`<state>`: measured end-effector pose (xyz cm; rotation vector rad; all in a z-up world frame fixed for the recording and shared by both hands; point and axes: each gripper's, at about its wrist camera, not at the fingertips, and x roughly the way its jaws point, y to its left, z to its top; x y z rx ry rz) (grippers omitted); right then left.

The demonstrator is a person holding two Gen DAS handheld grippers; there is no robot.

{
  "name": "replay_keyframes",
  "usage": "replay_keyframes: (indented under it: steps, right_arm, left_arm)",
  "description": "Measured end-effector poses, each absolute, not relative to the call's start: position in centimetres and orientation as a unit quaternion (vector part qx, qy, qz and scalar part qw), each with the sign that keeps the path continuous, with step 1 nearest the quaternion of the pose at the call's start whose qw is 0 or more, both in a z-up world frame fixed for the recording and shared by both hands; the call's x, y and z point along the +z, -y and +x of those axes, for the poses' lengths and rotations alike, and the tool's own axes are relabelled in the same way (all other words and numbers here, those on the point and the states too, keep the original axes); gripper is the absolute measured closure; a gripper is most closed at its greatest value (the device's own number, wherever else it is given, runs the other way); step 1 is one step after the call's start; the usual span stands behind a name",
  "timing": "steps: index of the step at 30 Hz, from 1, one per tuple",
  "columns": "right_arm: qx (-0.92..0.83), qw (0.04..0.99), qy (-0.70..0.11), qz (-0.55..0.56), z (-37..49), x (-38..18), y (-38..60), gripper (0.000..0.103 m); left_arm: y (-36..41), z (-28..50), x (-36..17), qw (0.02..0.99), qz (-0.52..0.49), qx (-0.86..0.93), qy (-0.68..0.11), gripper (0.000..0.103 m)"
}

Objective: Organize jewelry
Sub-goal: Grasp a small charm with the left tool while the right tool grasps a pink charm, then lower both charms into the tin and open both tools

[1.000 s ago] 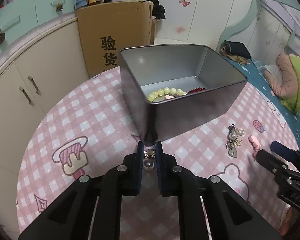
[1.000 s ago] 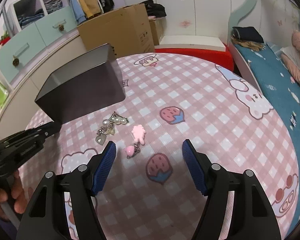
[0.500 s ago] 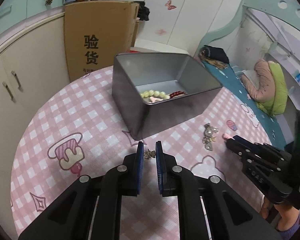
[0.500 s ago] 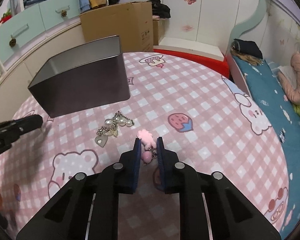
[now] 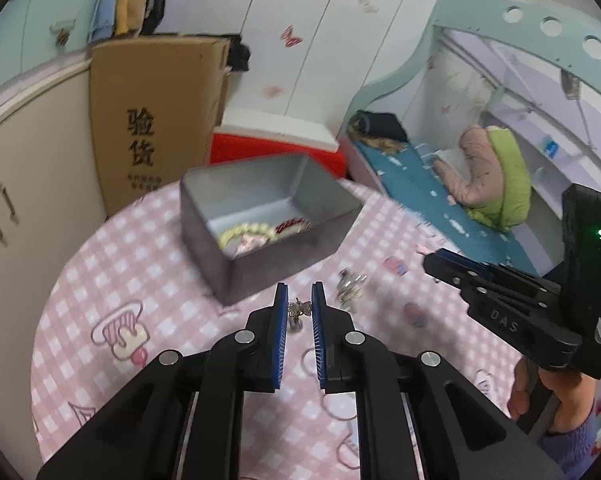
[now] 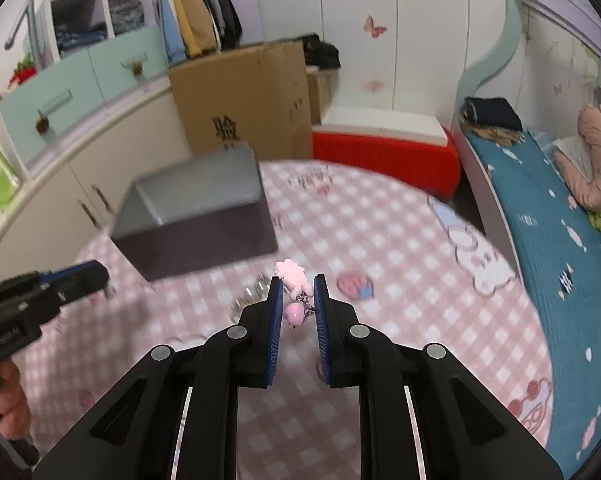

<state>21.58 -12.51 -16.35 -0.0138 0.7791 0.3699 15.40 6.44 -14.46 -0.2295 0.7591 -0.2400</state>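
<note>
My left gripper [image 5: 299, 298] is shut on a small gold-bow pearl earring [image 5: 299, 312], held above the pink checked tablecloth [image 5: 100, 280]. Just beyond it stands the open grey tin box [image 5: 204, 248], holding a yellow-green bead bracelet [image 5: 244, 231] and red beads [image 5: 290, 224]. My right gripper [image 6: 298, 290] is shut on a pink charm [image 6: 294, 278] that hangs clear of the cloth. A pearl charm cluster [image 5: 350, 286] lies on the cloth between the two grippers. The tin box [image 6: 204, 236] sits to the front left in the right wrist view.
A cardboard box [image 5: 148, 120] and cream cabinets [image 5: 20, 160] stand behind the table on the left. A red and white box [image 6: 384, 148] is beyond the far edge. A bed with a blue cover [image 6: 540, 208] runs along the right. A hand [image 5: 548, 392] holds the right gripper's handle.
The right gripper shut on the pink charm and lifted it off the cloth. The left gripper rose with the pearl earring and tilted up, so the tin box looks farther away.
</note>
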Motion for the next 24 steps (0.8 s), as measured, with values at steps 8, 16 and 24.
replay_keyframes:
  steps: [8,16,24]
  right_arm:
    - [0.215,0.91,-0.354,0.006,24.1,-12.8,9.6,0.087]
    - [0.244,0.891,-0.382,-0.006,27.6,-13.8,5.1,0.087]
    - [0.244,0.876,-0.416,-0.011,30.0,-16.3,2.8,0.087]
  left_arm:
    - [-7.9,18.3,-10.0,0.931,-0.105,-0.12,-0.33,0.093]
    - [-9.1,23.5,-11.9,0.909,-0.114,-0.125,-0.381,0.093]
    - [-9.1,25.6,-14.3,0.891,-0.118,-0.126,-0.42,0.092]
